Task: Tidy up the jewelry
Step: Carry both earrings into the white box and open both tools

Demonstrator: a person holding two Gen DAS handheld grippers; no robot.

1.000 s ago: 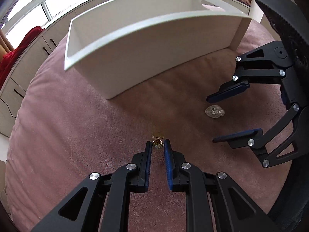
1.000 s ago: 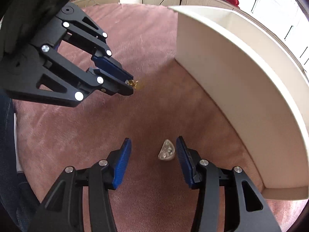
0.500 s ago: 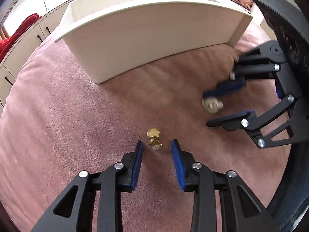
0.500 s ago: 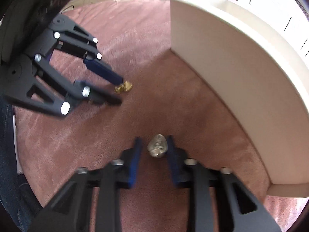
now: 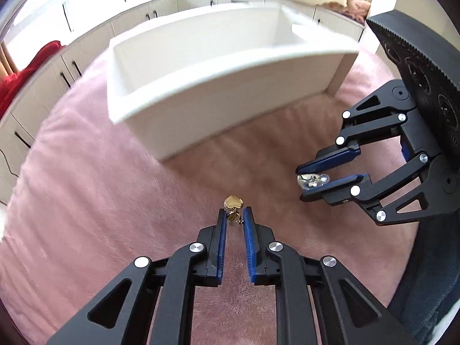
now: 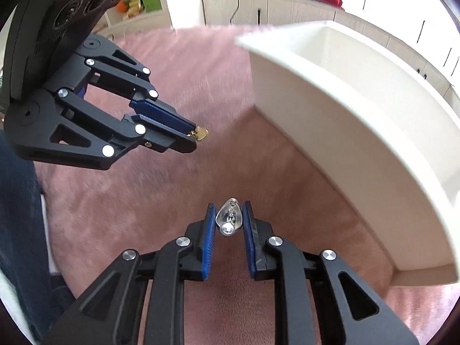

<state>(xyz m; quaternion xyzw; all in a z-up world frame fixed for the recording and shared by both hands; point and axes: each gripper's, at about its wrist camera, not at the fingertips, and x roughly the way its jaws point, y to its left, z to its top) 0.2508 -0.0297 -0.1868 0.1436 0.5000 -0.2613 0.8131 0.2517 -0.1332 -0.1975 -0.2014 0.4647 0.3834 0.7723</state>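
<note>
Both pieces are tiny, light, hard and slick, so gripping them by the thicker body looks safest to me. The left gripper (image 5: 233, 215) is pinching the gold heart earring (image 5: 233, 203) at its clasp, jaws clamped on it. The right gripper (image 6: 229, 213) is squeezing the clear teardrop earring (image 6: 229, 218) between its jaws. Both are hovering level over the pink blanket (image 5: 95, 207), pointing toward the white box (image 5: 224, 66) nearby.

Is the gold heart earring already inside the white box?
No, the gold heart earring sits pinched in the left gripper, outside the white box.
</note>
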